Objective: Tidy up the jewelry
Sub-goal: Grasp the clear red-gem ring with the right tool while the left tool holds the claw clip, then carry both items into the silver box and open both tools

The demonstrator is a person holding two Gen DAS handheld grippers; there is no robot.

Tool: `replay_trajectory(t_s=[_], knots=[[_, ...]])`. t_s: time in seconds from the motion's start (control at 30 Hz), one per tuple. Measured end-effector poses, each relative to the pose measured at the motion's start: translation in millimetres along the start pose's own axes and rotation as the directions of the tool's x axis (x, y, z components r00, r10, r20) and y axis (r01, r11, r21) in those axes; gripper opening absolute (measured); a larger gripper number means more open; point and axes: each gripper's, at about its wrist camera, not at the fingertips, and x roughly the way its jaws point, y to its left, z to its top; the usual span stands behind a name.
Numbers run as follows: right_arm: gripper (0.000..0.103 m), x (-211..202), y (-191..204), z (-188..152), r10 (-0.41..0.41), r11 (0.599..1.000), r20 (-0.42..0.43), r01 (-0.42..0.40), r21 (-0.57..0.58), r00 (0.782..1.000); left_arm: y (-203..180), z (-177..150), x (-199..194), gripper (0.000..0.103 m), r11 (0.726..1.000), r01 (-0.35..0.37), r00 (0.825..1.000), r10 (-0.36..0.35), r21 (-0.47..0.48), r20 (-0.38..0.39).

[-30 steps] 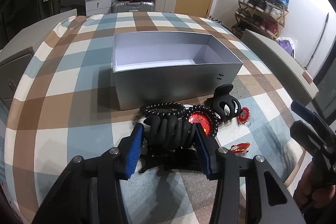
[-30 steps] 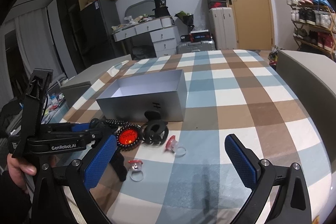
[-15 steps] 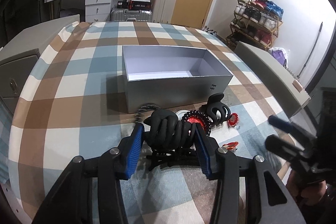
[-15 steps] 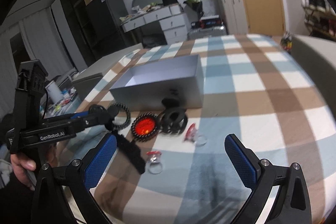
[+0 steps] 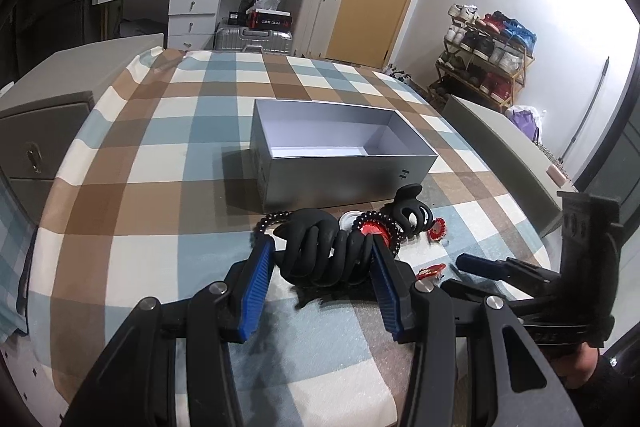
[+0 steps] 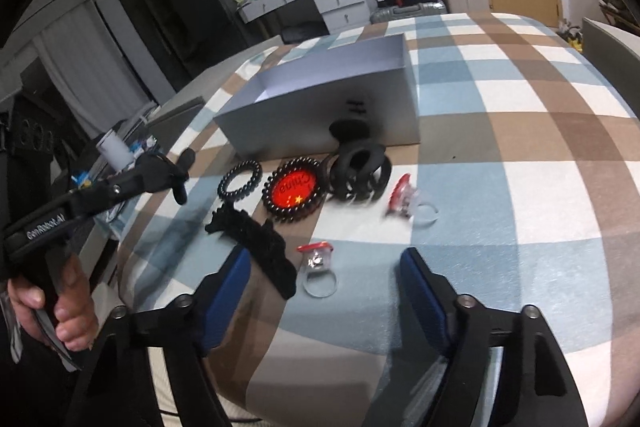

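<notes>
Left tool (image 5: 324, 263): blue pads pinch a black twisted hair clip (image 5: 324, 259), lifted clear of the checked worktop (image 5: 140, 195).

On the worktop, left to right in the right wrist view: a second black clip (image 6: 256, 247) lying flat; a black spiral hair tie (image 6: 239, 180); a bead-rimmed red badge (image 6: 293, 190); a black claw clip (image 6: 358, 173) just in front of the open grey box (image 6: 320, 111); a blurred red-topped ring (image 6: 408, 201). Box stands behind the whole cluster; what shows of its inside is bare.

Nearer the camera, a clear ring with red top (image 6: 318, 267) lies on the cloth.

Right tool (image 6: 326, 267): jaws closing, pads to either side of that clear ring and not pressing it; the flat black clip lies just beside the left pad.

A hand (image 6: 60, 307) grips the left tool's handle at the left edge of that view.
</notes>
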Motion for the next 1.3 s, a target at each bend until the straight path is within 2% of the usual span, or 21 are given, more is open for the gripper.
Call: replay_trajectory(t_s=[0.07, 0.2, 0.37, 0.5, 0.53, 0.73, 1.0, 1.3], knots=[[0.066, 2.2, 1.4, -0.6, -0.002, 1.000, 0.000, 0.002, 0.000, 1.000, 2.5, -1.3, -2.4, 0.042, 1.000, 0.000, 1.000, 0.000, -0.004, 0.004], [0.063, 4.4, 3.8, 0.6, -0.008, 1.000, 0.001, 0.008, -0.005, 1.000, 4.3, -2.7, -4.3, 0.042, 1.000, 0.004, 1.000, -0.004, -0.005, 0.000], [0.040, 9.1, 9.8, 1.6, -0.026, 0.999, -0.015, 0.026, -0.032, 1.000, 6.8, -3.3, -7.0, 0.042, 1.000, -0.001, 1.000, 0.001, -0.008, 0.007], [0.027, 8.5, 12.7, 1.2, -0.014, 0.999, -0.014, 0.013, -0.043, 1.000, 5.9, -2.9, -10.2, 0.042, 1.000, -0.002, 1.000, 0.002, -0.002, 0.013], [0.018, 8.0, 13.9, 1.2, -0.014, 0.999, -0.012, 0.014, -0.050, 1.000, 5.5, -2.6, -10.7, 0.042, 1.000, -0.002, 1.000, 0.002, -0.001, 0.014], [0.018, 3.0, 10.6, 1.6, -0.009, 0.999, 0.008, 0.010, -0.037, 1.000, 2.3, -0.6, -13.1, 0.042, 1.000, -0.003, 1.000, 0.003, 0.005, 0.021], [0.018, -14.3, 6.8, 7.2, 0.019, 1.000, 0.082, -0.017, -0.026, 0.996, -3.3, 3.4, -15.0, 0.042, 1.000, -0.004, 1.000, 0.004, 0.016, 0.031], [0.018, -39.3, 12.9, 45.7, 0.087, 0.995, 0.178, -0.076, -0.065, 0.980, -10.5, 24.5, -12.8, 0.042, 0.999, 0.021, 0.998, -0.023, 0.033, 0.065]])
